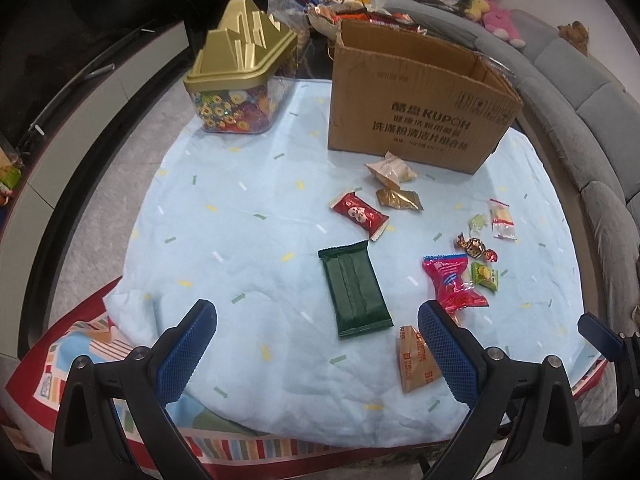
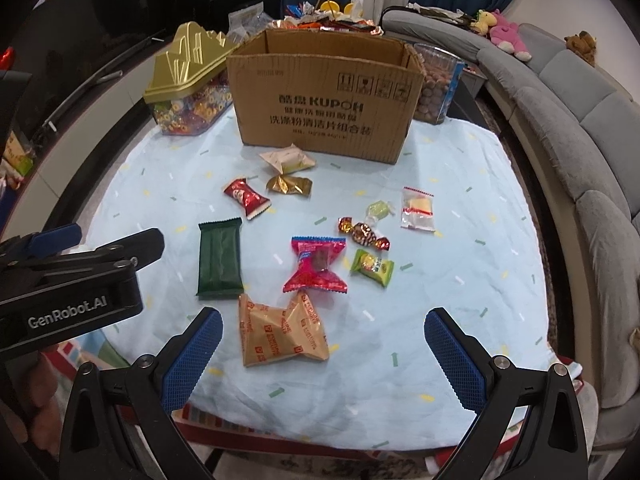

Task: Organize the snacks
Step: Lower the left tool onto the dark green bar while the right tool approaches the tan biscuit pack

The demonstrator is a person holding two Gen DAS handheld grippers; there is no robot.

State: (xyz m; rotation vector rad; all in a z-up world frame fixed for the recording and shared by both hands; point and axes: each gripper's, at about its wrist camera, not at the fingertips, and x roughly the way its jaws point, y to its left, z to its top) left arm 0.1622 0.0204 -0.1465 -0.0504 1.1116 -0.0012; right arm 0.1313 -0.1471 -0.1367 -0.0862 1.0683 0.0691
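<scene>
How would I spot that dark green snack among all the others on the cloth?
Start at the open cardboard box at the back of the pale blue cloth. Come toward the camera past the red wrapper. The dark green packet is flat, rectangular, plain and the longest.

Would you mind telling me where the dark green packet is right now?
The green packet lies flat on the blue cloth, left of the pink snack and below the red candy.

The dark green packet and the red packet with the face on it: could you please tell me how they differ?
The dark green packet is larger, flat and plain; the red packet is smaller, puffier and printed with a face. The green one lies straight, the red one diagonal. Both rest untouched on the blue cloth.
</scene>
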